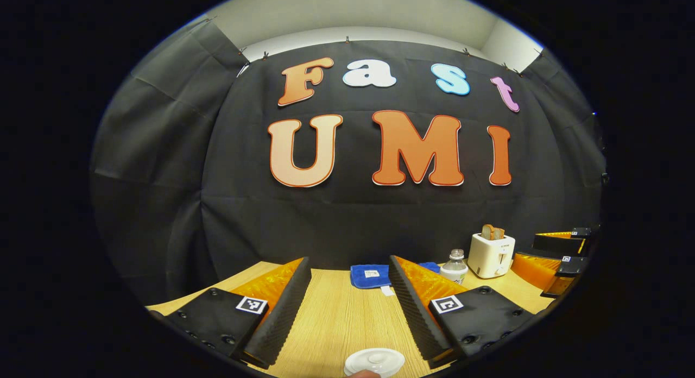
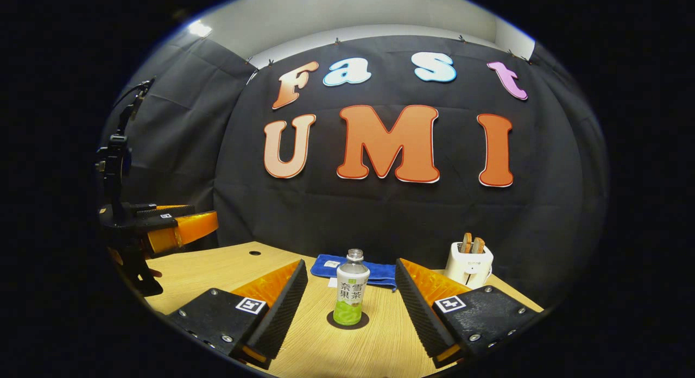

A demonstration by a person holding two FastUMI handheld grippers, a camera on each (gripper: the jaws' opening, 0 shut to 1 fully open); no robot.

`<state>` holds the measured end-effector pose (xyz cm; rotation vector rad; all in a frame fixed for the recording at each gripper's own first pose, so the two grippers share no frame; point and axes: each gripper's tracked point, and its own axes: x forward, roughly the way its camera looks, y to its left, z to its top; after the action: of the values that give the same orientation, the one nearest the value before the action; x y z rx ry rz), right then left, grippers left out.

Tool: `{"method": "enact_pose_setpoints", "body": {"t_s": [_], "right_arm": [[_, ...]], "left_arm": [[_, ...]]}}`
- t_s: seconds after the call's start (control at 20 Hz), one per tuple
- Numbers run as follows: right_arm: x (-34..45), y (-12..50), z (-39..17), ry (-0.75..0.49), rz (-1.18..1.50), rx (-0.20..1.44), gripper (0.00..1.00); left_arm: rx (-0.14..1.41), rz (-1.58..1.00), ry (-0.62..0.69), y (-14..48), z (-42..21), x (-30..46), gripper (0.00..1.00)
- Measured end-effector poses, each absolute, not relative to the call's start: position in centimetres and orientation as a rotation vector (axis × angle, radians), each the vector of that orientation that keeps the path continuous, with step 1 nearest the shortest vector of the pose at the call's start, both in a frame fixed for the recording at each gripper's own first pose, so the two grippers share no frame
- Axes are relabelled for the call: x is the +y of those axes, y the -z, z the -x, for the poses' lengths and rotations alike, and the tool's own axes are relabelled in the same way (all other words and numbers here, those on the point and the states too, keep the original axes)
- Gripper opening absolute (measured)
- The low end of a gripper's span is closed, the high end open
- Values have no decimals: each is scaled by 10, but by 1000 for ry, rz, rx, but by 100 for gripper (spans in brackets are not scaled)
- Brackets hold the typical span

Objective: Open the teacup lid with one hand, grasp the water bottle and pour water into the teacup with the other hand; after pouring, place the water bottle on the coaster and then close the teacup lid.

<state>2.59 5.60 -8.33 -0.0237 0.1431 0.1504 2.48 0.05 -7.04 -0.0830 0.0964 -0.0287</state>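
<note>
A white teacup lid (image 1: 374, 361) with a round knob lies at the bottom edge of the left gripper view, just below and between the fingers of my left gripper (image 1: 349, 261), which stands open over it. The cup under the lid is hidden. The water bottle (image 2: 352, 288), clear with a green and white label, stands upright on a dark round coaster (image 2: 347, 320). My right gripper (image 2: 351, 264) is open, the bottle a little ahead between its two fingers, not touching them. In the left gripper view the bottle (image 1: 454, 266) peeks out behind the right finger.
A white toaster (image 2: 469, 264) with two bread slices stands at the back right of the wooden table (image 2: 228, 269). A folded blue cloth (image 2: 326, 268) lies behind the bottle. My left gripper (image 2: 203, 214) hovers at the left, and my right gripper (image 1: 529, 249) at the right.
</note>
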Motion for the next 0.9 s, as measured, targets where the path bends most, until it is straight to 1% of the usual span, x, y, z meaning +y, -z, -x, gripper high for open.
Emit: {"method": "enact_pose_setpoints", "body": {"t_s": [0.05,0.15,0.2,0.9], "right_arm": [[56,84,-26,-149,23,144,97],[56,84,-26,-151,20,142,97],[56,84,-26,-149,20,143,97],[56,89,-27,-162,6,154,97]], "left_arm": [[97,85,29,71,-24,0,96],[97,83,36,72,-23,-1,96],[97,79,35,72,-23,0,94],[118,84,36,81,-23,-1,94]]}}
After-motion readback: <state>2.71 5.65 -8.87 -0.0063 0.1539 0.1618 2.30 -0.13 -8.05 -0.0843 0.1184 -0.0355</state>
